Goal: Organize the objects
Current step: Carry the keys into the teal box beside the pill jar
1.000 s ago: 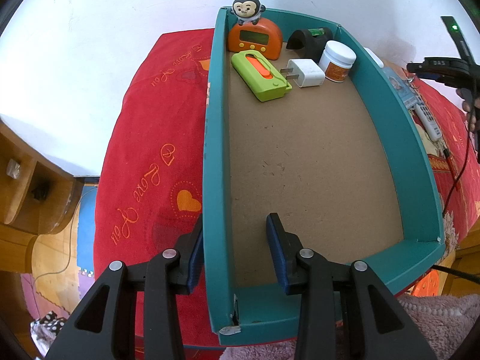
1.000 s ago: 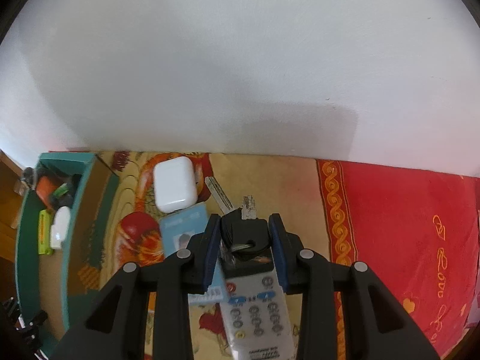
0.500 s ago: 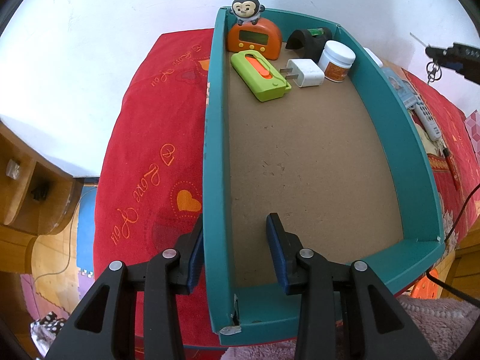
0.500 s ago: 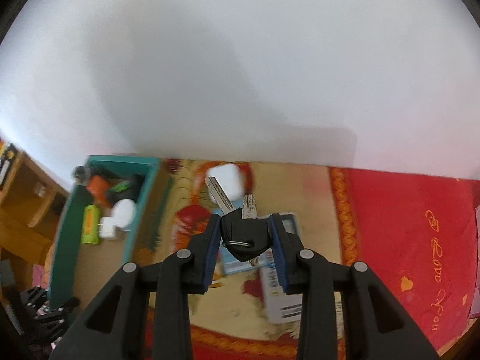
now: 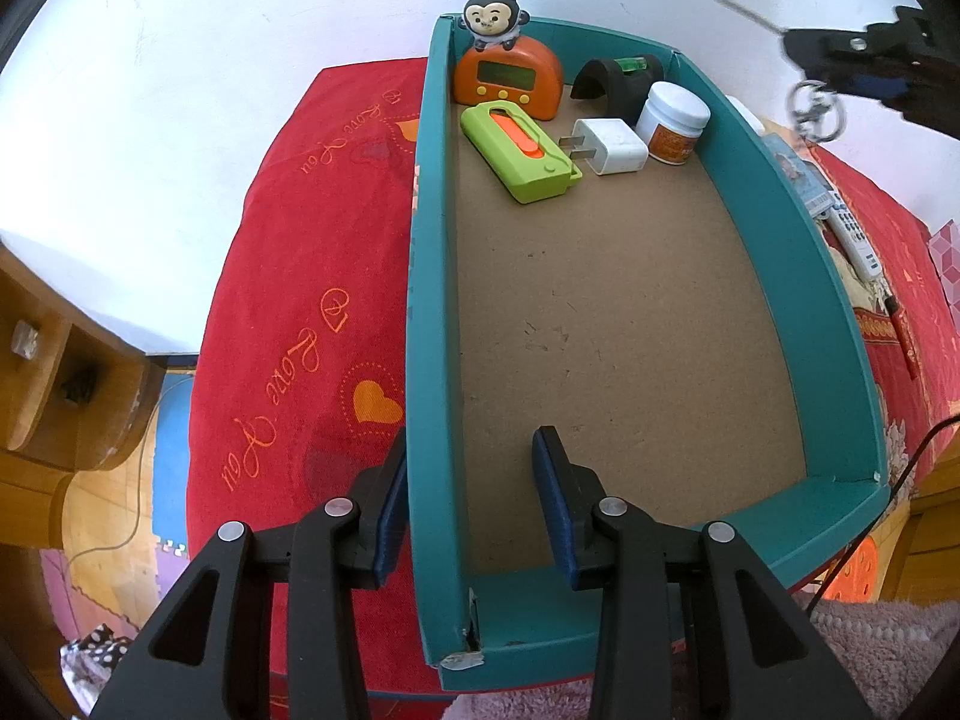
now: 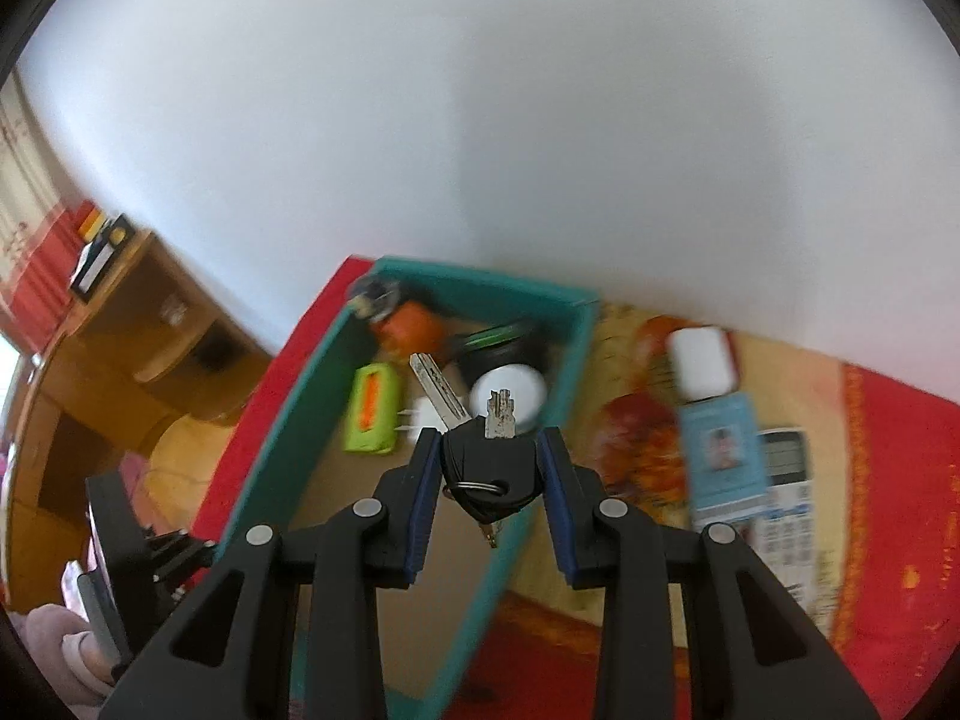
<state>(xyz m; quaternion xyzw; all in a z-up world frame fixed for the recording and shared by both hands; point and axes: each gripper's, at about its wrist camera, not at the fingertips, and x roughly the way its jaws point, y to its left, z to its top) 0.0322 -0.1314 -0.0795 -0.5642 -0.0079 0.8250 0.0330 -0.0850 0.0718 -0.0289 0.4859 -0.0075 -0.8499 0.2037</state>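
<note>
Clamping the near left wall of the teal tray (image 5: 429,360), the left gripper (image 5: 468,498) has one finger outside and one inside it, with the orange clock (image 5: 510,81), green case (image 5: 519,153), white charger (image 5: 612,147) and white jar (image 5: 672,123) grouped at the tray's far end, well ahead of that gripper. The right gripper (image 6: 487,468) is closed on the black head of a bunch of keys (image 6: 489,459), blades pointing forward, held in the air over the tray's right wall. To that gripper's right, on the red bedspread (image 6: 888,420), lie a white earbud case (image 6: 702,363), a blue card (image 6: 723,450) and a remote (image 6: 786,480).
</note>
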